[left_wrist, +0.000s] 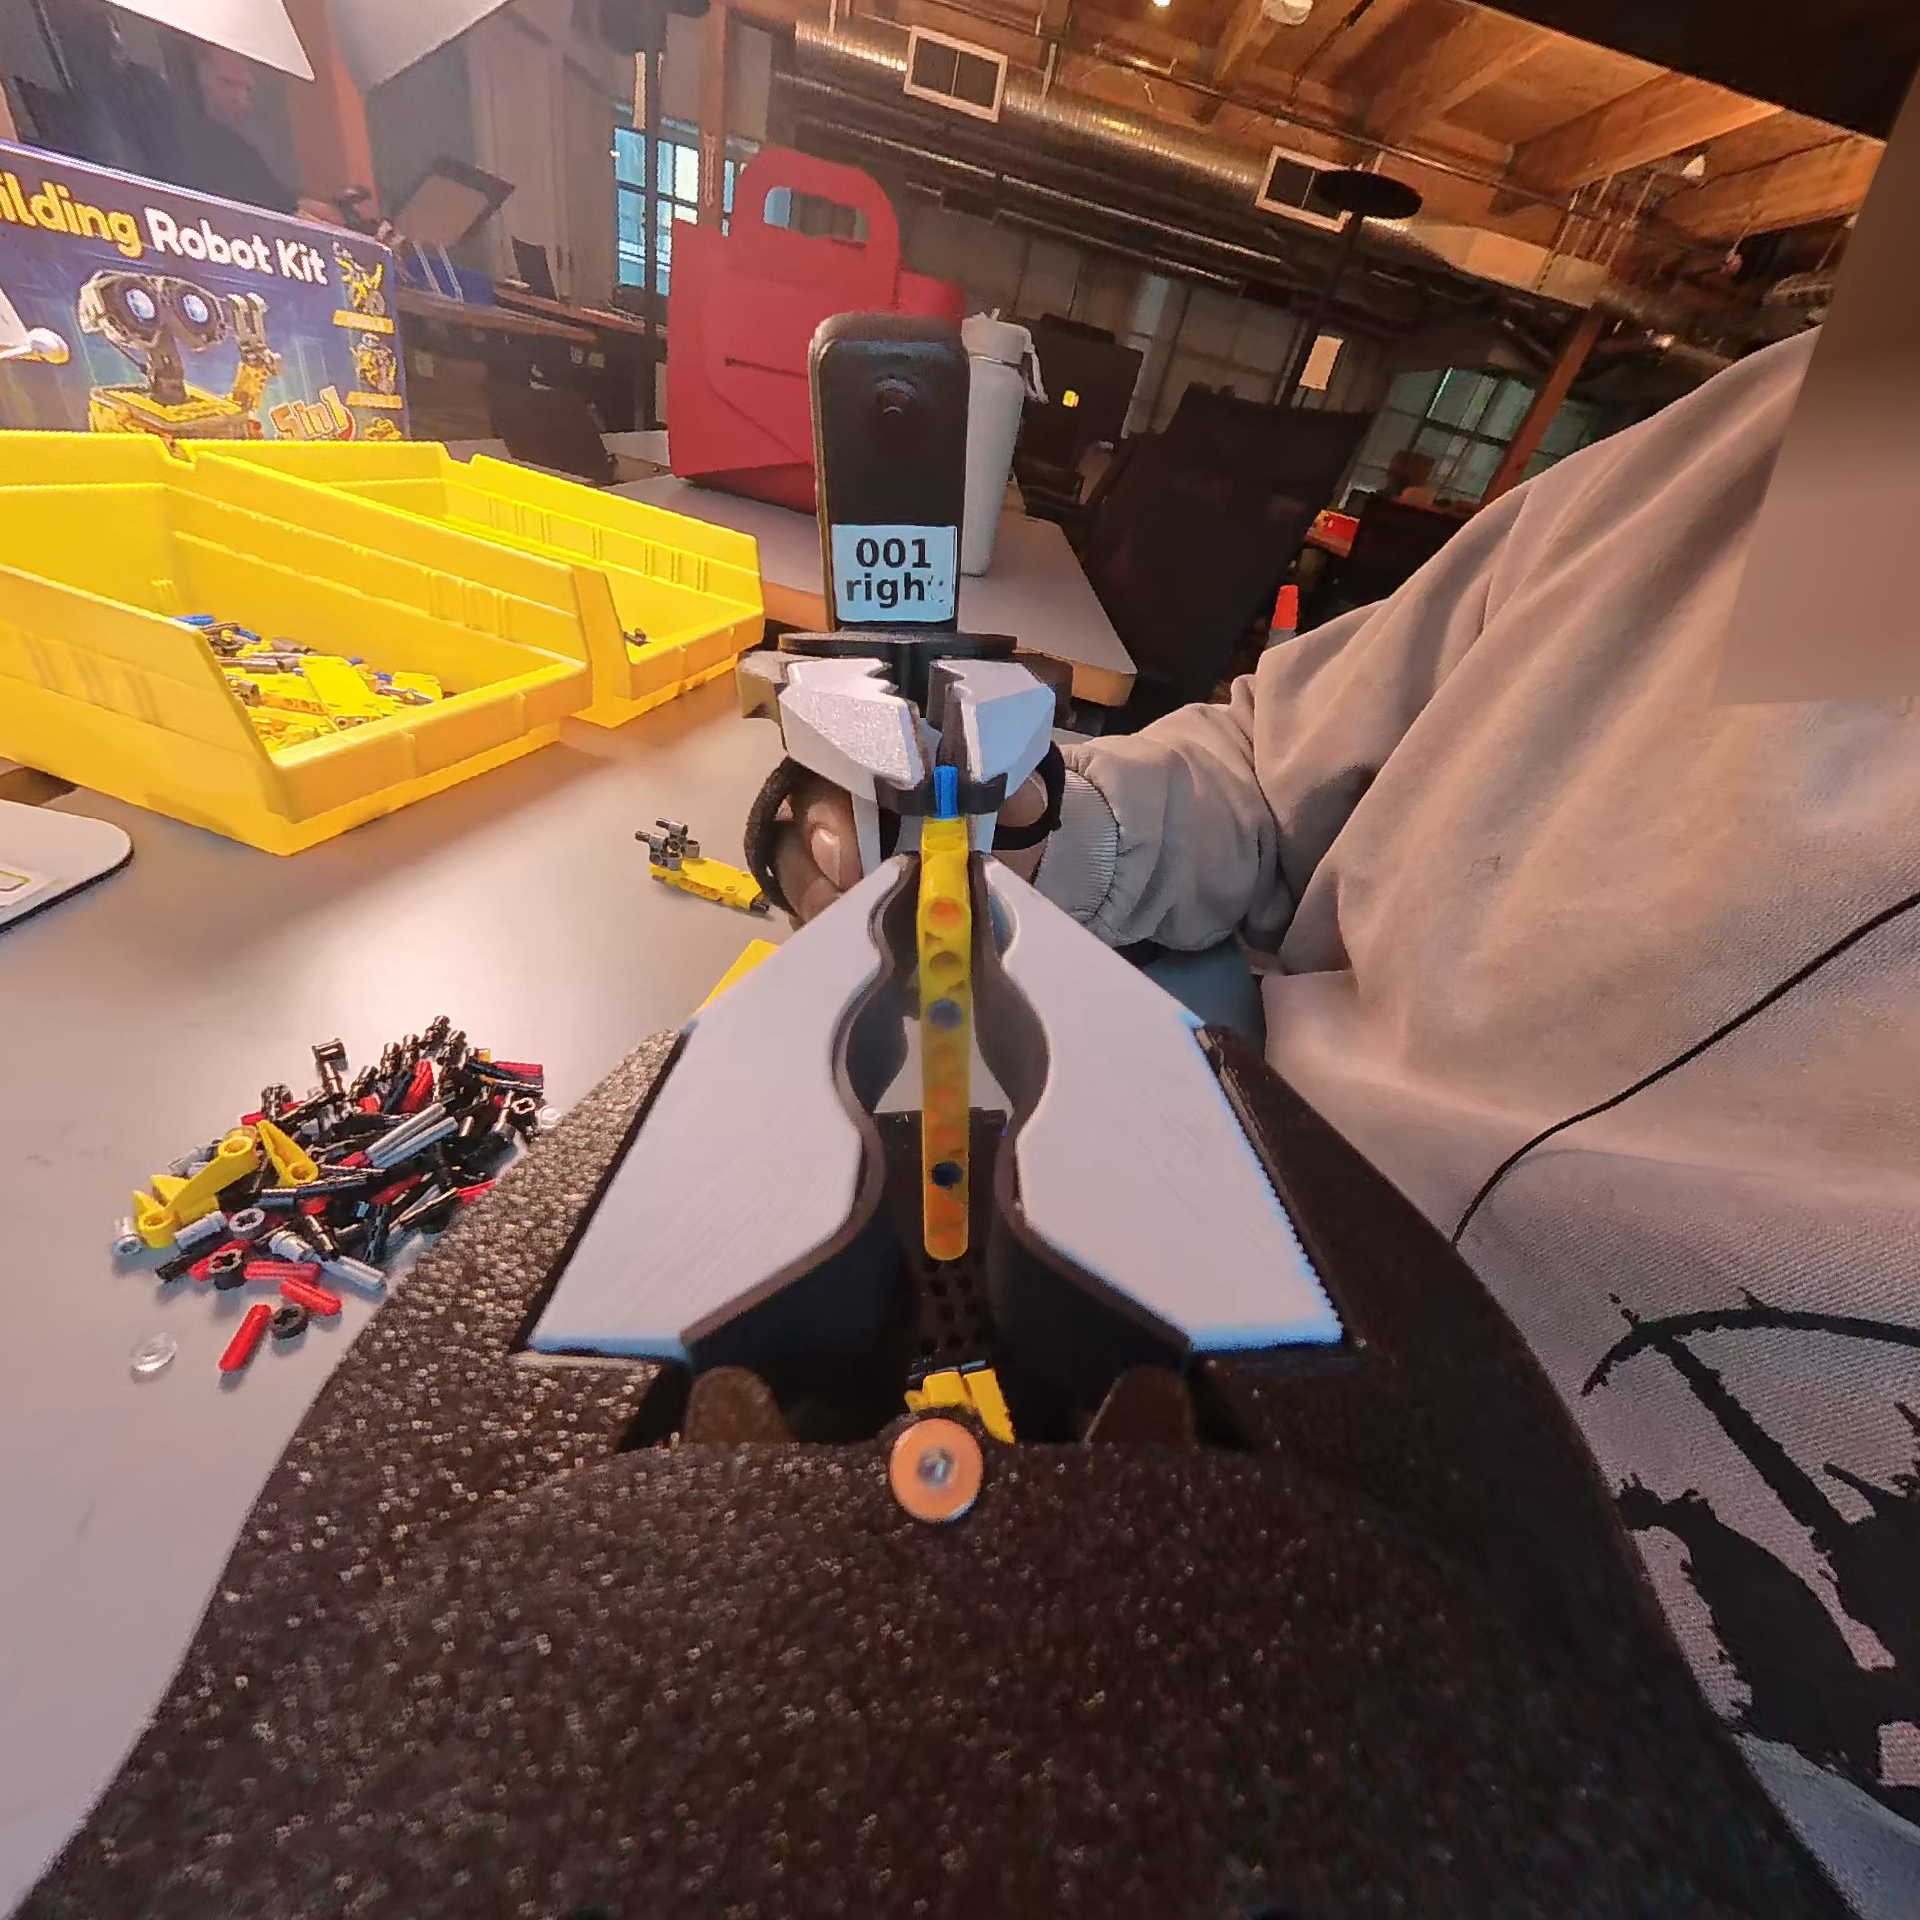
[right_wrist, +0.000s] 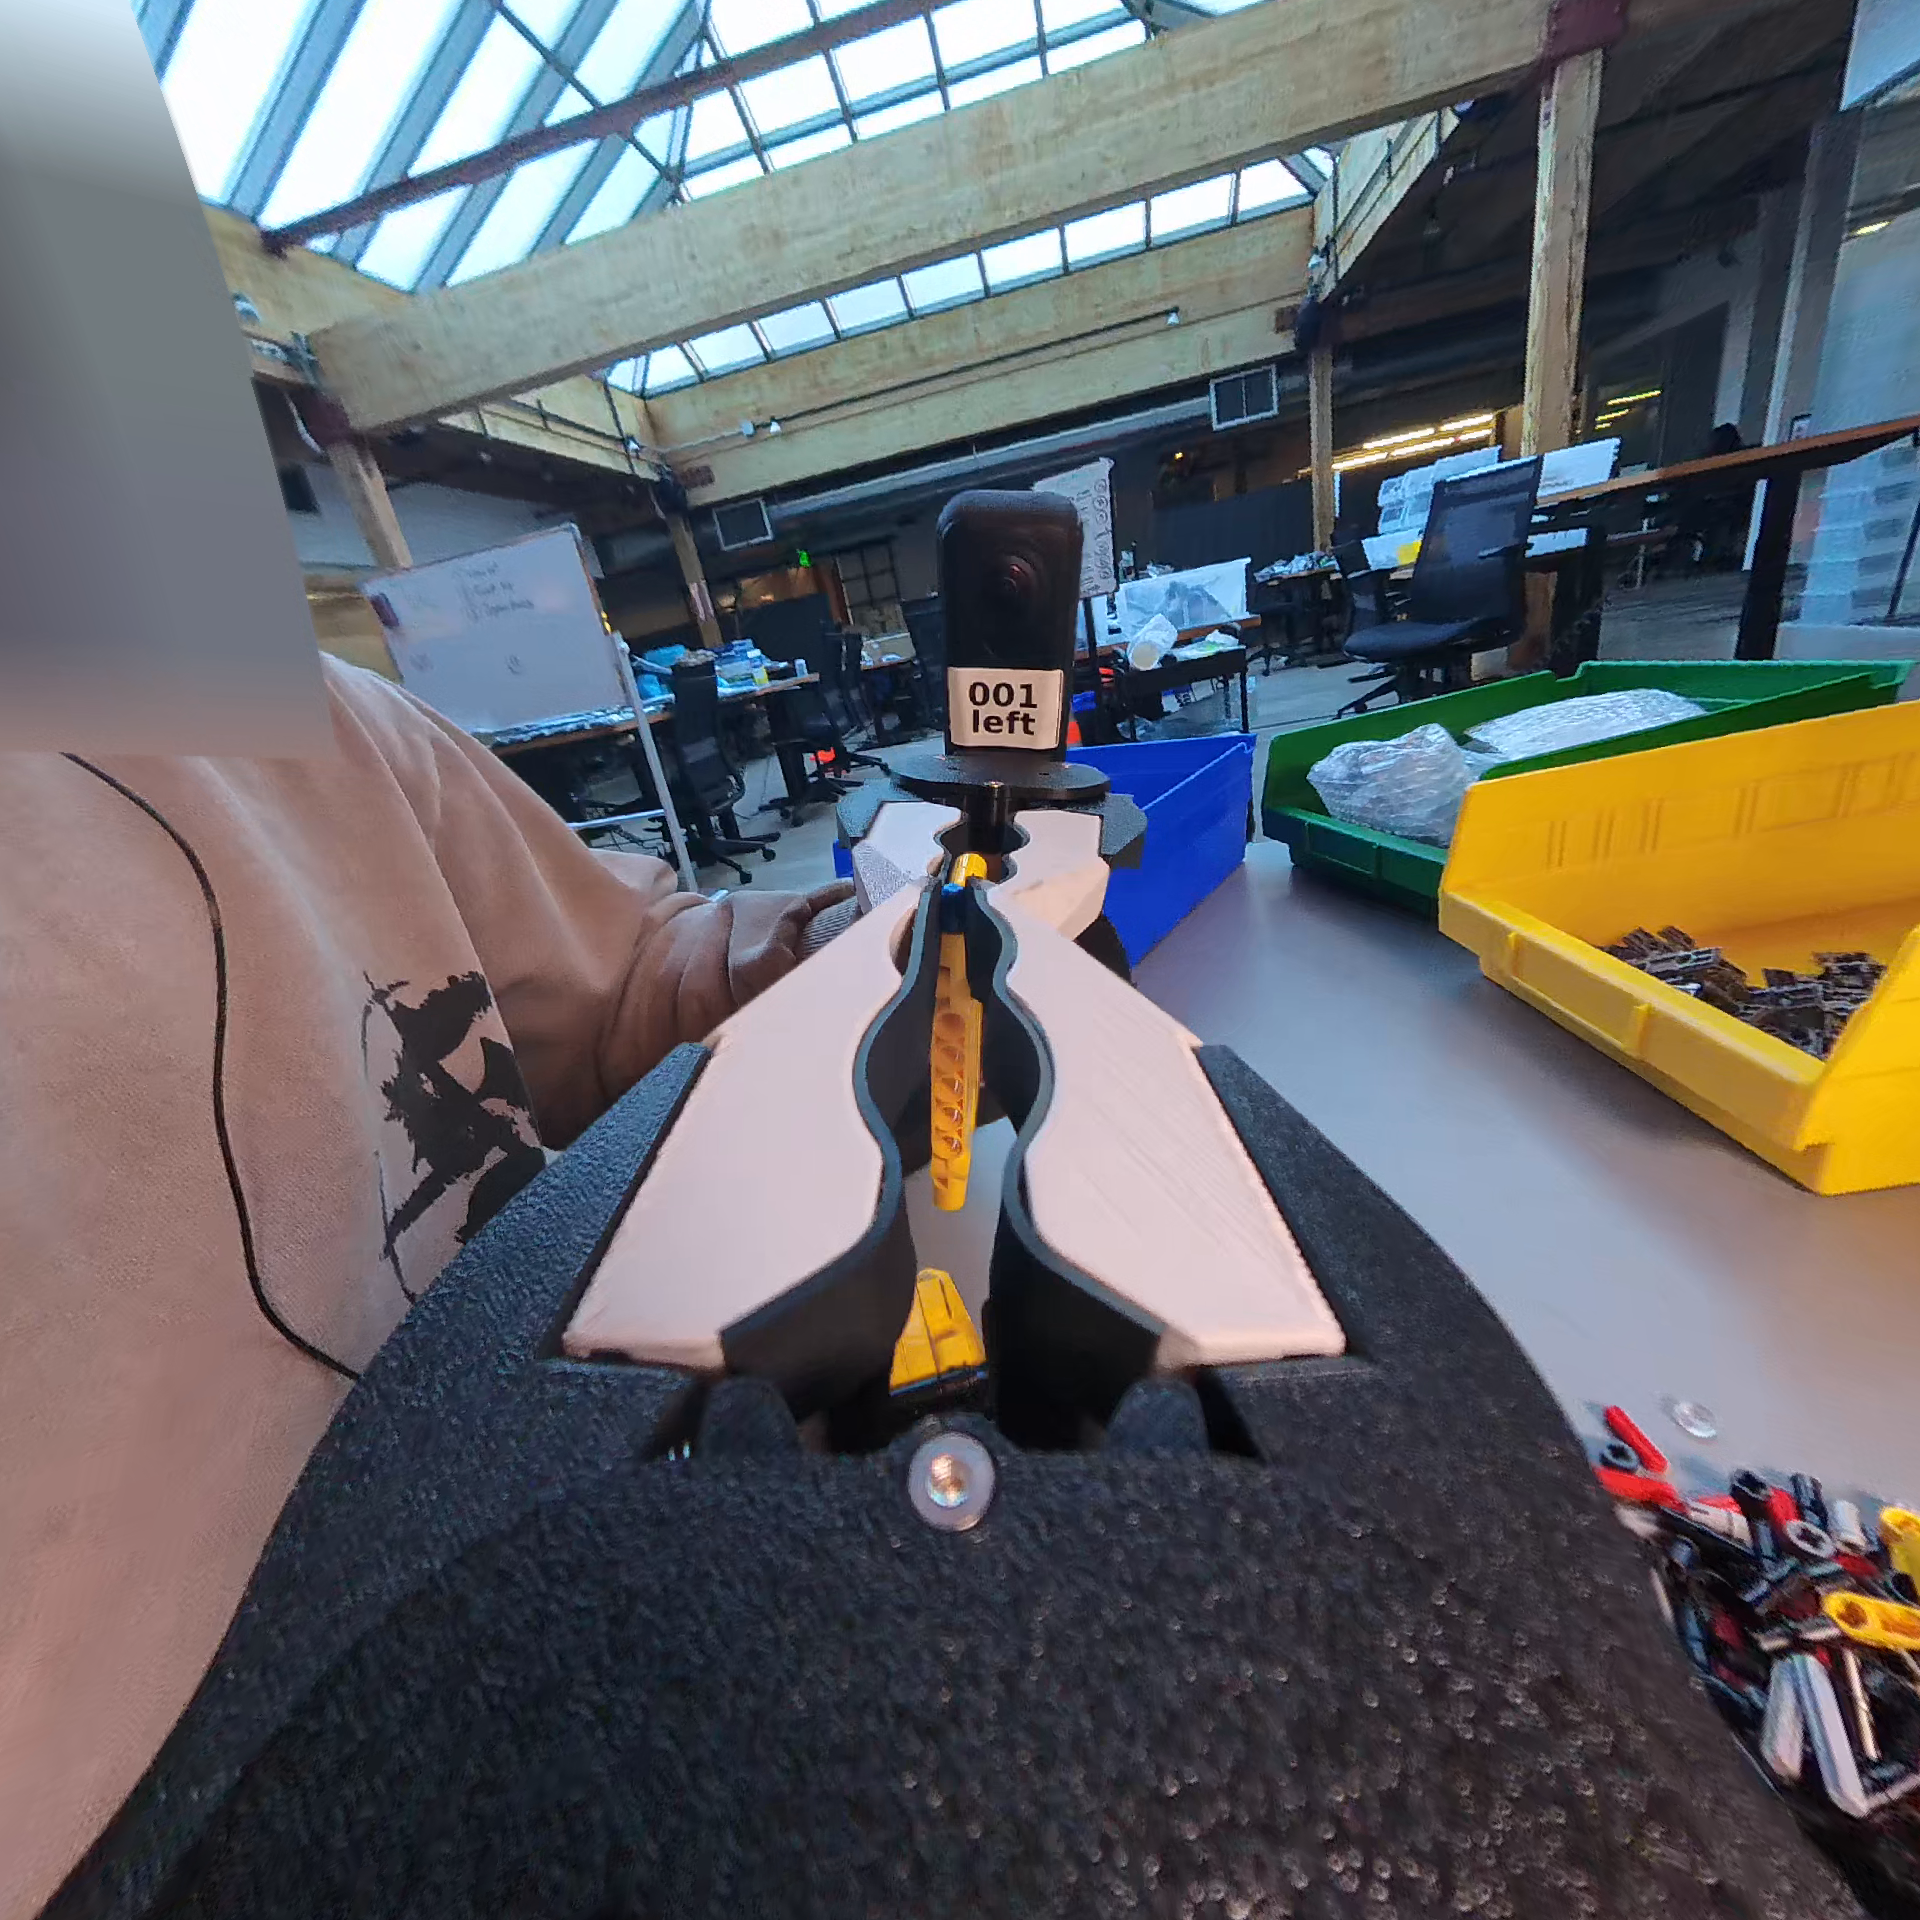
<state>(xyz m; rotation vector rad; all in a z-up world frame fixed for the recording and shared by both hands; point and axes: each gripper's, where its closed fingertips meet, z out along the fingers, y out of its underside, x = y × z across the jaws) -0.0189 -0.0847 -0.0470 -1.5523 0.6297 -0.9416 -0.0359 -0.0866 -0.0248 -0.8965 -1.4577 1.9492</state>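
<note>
In the left wrist view a perforated beam (left_wrist: 945, 1049) lies lengthwise between the jaws of the left gripper (left_wrist: 943, 935), and straight ahead the right gripper (left_wrist: 940, 790) faces them, its jaws meeting the beam's far end. Left of the jaws a heap of small parts (left_wrist: 332, 1153) lies on the table (left_wrist: 468, 935), with storage bins (left_wrist: 312, 623) farther ahead-left and a printed box (left_wrist: 197, 301) behind them. In the right wrist view more bins (right_wrist: 1662, 935) sit on the table right of the jaws, the parts heap nearer on the right.

2 grippers (left_wrist: 945, 873) (right_wrist: 961, 914) tip to tip, jaws nearly closed
</note>
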